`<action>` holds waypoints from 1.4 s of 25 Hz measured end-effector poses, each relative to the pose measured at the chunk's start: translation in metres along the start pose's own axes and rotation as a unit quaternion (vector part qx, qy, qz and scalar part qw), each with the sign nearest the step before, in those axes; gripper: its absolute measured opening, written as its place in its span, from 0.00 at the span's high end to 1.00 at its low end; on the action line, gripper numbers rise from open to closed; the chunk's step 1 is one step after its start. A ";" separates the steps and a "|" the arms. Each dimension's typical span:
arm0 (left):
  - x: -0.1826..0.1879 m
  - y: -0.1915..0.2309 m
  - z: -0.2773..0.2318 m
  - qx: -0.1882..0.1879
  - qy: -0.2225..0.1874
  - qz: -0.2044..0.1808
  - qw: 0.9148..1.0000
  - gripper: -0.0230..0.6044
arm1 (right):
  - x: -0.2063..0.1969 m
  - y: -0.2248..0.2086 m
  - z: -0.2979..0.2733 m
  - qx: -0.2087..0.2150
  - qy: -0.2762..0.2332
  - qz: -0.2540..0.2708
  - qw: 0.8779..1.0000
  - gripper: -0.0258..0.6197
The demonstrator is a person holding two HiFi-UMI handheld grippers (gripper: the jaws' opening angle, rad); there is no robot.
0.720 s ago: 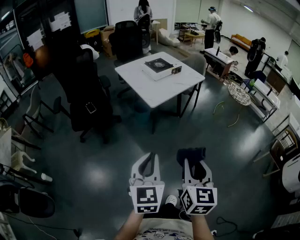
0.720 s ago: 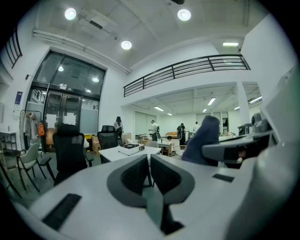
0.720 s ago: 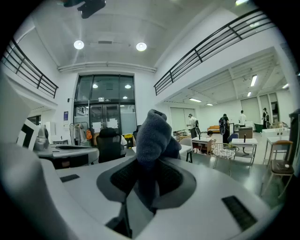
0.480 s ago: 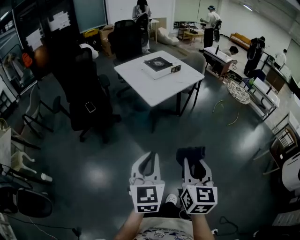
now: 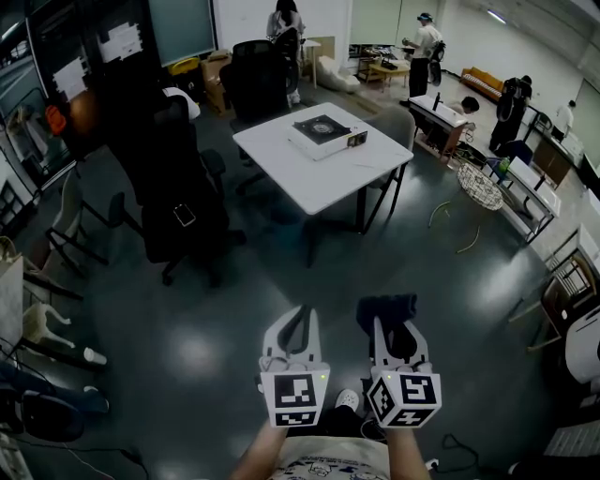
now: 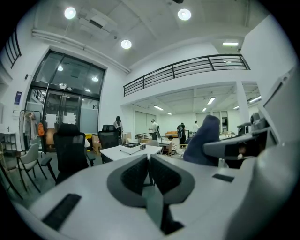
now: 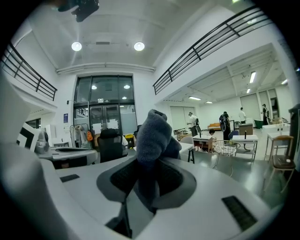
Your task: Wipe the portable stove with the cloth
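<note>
Cloth [image 7: 153, 133] sits pinched in right tongs [image 5: 387, 330]; left tongs [image 6: 150, 169] closed, empty.

Counts from here:
- 2 grippers: left gripper [image 5: 298, 323], right gripper [image 5: 394, 333]
- 2 marker cubes, one per gripper [image 5: 293, 398] [image 5: 405, 398]
- 1 cloth [image 5: 386, 307]
- 1 portable stove [image 5: 323, 131]
- 1 white table [image 5: 300, 167]
- 2 black office chairs: one left [image 5: 178, 178], one far [image 5: 255, 80]
- 5 people, all far: [image 5: 284, 23] [image 5: 427, 42] [image 5: 466, 103] [image 5: 514, 108] [image 5: 565, 117]
- 1 round wire basket [image 5: 478, 186], right

No writing anywhere is clear enough to read.
</note>
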State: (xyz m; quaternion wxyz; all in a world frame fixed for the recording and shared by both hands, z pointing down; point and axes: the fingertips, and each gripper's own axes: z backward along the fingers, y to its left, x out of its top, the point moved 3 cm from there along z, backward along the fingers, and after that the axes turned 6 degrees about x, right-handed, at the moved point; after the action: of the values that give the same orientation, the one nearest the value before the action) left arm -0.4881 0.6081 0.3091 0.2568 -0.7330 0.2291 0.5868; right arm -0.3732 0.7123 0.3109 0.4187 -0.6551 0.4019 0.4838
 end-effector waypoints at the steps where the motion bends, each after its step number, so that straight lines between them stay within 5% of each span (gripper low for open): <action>1: -0.002 0.003 0.001 0.000 0.000 -0.001 1.000 0.91 | -0.002 0.002 -0.001 0.000 0.000 -0.001 1.000 0.79; 16: -0.014 0.032 -0.029 0.009 0.017 0.003 1.000 0.91 | -0.009 0.008 -0.046 0.011 0.021 -0.002 1.000 0.79; 35: 0.021 0.029 -0.218 0.063 0.032 -0.006 0.998 0.91 | 0.046 -0.093 -0.222 0.070 0.022 0.001 0.997 0.79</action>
State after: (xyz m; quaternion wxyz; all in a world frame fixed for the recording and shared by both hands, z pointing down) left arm -0.3405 0.4444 0.3243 0.2982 -0.7353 0.2691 0.5459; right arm -0.2107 0.5294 0.3214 0.4545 -0.6340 0.4446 0.4403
